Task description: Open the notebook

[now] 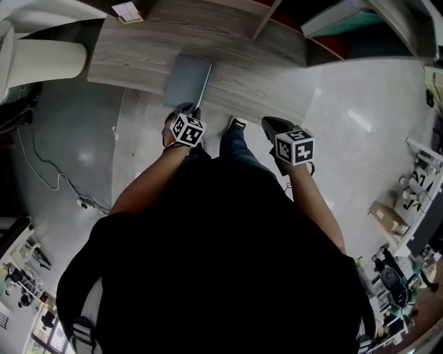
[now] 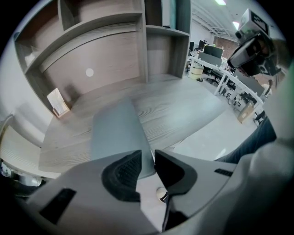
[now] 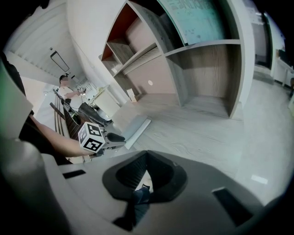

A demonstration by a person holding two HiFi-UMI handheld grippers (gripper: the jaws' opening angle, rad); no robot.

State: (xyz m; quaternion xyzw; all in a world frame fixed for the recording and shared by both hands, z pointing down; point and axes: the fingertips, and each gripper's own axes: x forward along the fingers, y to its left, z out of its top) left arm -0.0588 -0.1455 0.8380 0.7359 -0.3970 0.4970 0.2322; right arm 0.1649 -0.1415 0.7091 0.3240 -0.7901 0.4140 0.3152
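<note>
Left claw (image 2: 147,155) first, nearest the person's knees: it points steeply down at the front edge of the bench (image 1: 138,48). Its two jaws stand a narrow slot apart, and the near right corner of the notebook (image 2: 117,133) shows in that slot. I can't see the pads pressing on the cover.

Right claw (image 3: 146,158), off to the other side, has its jaws pressed together at the tips with nothing in them. It hangs over the pale floor (image 1: 360,124) just short of the bench, beside the person's jeans leg (image 1: 234,146) and shoe (image 1: 237,123).

The notebook is grey, closed and flat. It lies lengthwise away from the person on the wood-grain bench, its near end right at the front edge.

Farther back, toward the bench's left rear corner, a small pale card (image 1: 127,12) stands by the back panel, well apart from the notebook. Above and behind rise open shelf compartments (image 2: 151,46) in the same wood. Off in the room beyond the right side stand white desks with monitors (image 2: 216,53).
</note>
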